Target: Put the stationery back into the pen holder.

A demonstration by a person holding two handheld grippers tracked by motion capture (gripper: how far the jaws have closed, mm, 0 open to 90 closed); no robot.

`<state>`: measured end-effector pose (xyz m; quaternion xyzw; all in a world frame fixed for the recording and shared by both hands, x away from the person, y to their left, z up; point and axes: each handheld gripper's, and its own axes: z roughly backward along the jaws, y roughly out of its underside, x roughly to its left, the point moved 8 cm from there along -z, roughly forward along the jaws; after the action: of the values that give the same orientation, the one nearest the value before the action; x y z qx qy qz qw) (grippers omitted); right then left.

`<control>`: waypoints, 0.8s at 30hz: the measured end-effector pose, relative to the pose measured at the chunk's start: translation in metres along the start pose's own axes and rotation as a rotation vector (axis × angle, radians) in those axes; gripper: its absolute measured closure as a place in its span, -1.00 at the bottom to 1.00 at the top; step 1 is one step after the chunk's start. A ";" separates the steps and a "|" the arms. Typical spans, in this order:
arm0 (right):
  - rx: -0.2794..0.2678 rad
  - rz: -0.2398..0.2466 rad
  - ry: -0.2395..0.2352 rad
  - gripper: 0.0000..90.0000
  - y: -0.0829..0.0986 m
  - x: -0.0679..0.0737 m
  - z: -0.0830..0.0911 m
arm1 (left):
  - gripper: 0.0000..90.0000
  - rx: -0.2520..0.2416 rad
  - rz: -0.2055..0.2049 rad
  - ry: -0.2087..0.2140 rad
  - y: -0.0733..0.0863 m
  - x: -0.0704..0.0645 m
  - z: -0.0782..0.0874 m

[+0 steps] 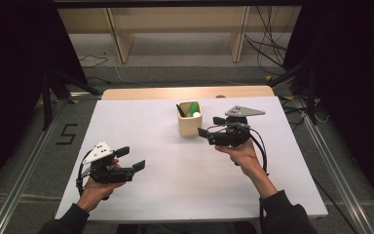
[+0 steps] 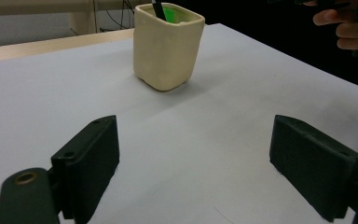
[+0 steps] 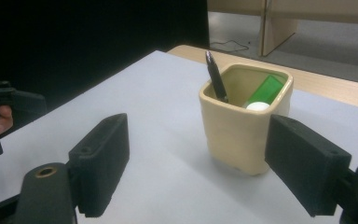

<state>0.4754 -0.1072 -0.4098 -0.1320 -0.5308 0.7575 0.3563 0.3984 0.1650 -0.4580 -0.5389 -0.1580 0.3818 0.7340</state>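
Observation:
A cream square cup (image 1: 190, 119) (image 2: 167, 45) (image 3: 244, 121) stands on the white table (image 1: 175, 161), toward the back middle. Inside it lean a black pen (image 3: 216, 78) (image 1: 180, 110) and a green marker (image 3: 264, 90) (image 1: 194, 108) with a white cap. My right gripper (image 1: 210, 126) (image 3: 205, 172) is open, held just right of the cup with its jaws pointing at it, nothing between them. My left gripper (image 1: 130, 159) (image 2: 193, 168) is open and empty near the front left of the table, low over the white surface, well short of the cup.
The wooden table edge (image 1: 185, 92) shows behind the white sheet. A light wooden shelf frame (image 1: 175, 29) and floor cables (image 1: 268, 44) lie beyond. Black drapes and tripod legs (image 1: 46, 92) flank both sides. The person's hands hold both grippers.

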 end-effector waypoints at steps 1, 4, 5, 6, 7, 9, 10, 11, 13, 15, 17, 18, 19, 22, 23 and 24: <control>-0.003 -0.002 -0.005 -0.49 0.001 0.001 0.001 | -0.66 0.000 0.000 0.001 0.000 0.000 0.000; -0.005 0.001 -0.011 -0.50 0.004 0.003 0.005 | -0.66 -0.001 0.000 0.002 0.000 0.000 0.001; -0.007 -0.002 -0.011 -0.50 0.005 0.004 0.006 | -0.66 0.000 0.002 0.003 0.000 0.000 0.000; -0.005 -0.006 -0.014 -0.50 0.006 0.004 0.007 | -0.66 0.000 0.002 0.003 0.000 0.000 0.000; -0.006 -0.006 -0.015 -0.50 0.008 0.005 0.008 | -0.66 0.000 0.003 0.004 0.000 0.000 0.000; -0.003 -0.008 -0.020 -0.51 0.011 0.006 0.008 | -0.66 0.002 0.004 0.007 0.000 0.000 0.000; -0.002 -0.011 -0.026 -0.51 0.012 0.007 0.008 | -0.66 0.006 0.000 0.007 0.001 0.000 -0.001; -0.003 -0.014 -0.028 -0.51 0.014 0.007 0.009 | -0.66 0.011 -0.004 0.007 0.001 -0.001 -0.001; -0.003 -0.013 -0.033 -0.51 0.017 0.009 0.010 | -0.66 0.013 -0.004 0.009 0.001 -0.001 -0.001; 0.001 -0.010 -0.041 -0.52 0.022 0.011 0.011 | -0.66 0.010 -0.004 0.010 0.001 -0.002 -0.001; 0.005 -0.003 -0.042 -0.53 0.025 0.012 0.012 | -0.66 0.010 -0.005 0.012 0.001 -0.002 -0.001; 0.007 -0.006 -0.043 -0.53 0.027 0.013 0.014 | -0.66 0.010 -0.004 0.012 0.001 -0.002 -0.001; 0.006 -0.008 -0.046 -0.53 0.028 0.013 0.015 | -0.66 0.012 -0.004 0.012 0.001 -0.002 -0.001; 0.000 -0.013 -0.049 -0.54 0.032 0.014 0.019 | -0.66 0.014 -0.005 0.013 0.001 -0.003 -0.001; -0.002 -0.014 -0.049 -0.54 0.034 0.013 0.021 | -0.66 0.014 -0.005 0.013 0.001 -0.003 -0.001; -0.002 -0.016 -0.050 -0.55 0.036 0.013 0.022 | -0.66 0.015 -0.005 0.013 0.001 -0.003 -0.001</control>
<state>0.4386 -0.1204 -0.4306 -0.1088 -0.5413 0.7573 0.3488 0.3966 0.1626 -0.4588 -0.5356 -0.1516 0.3776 0.7400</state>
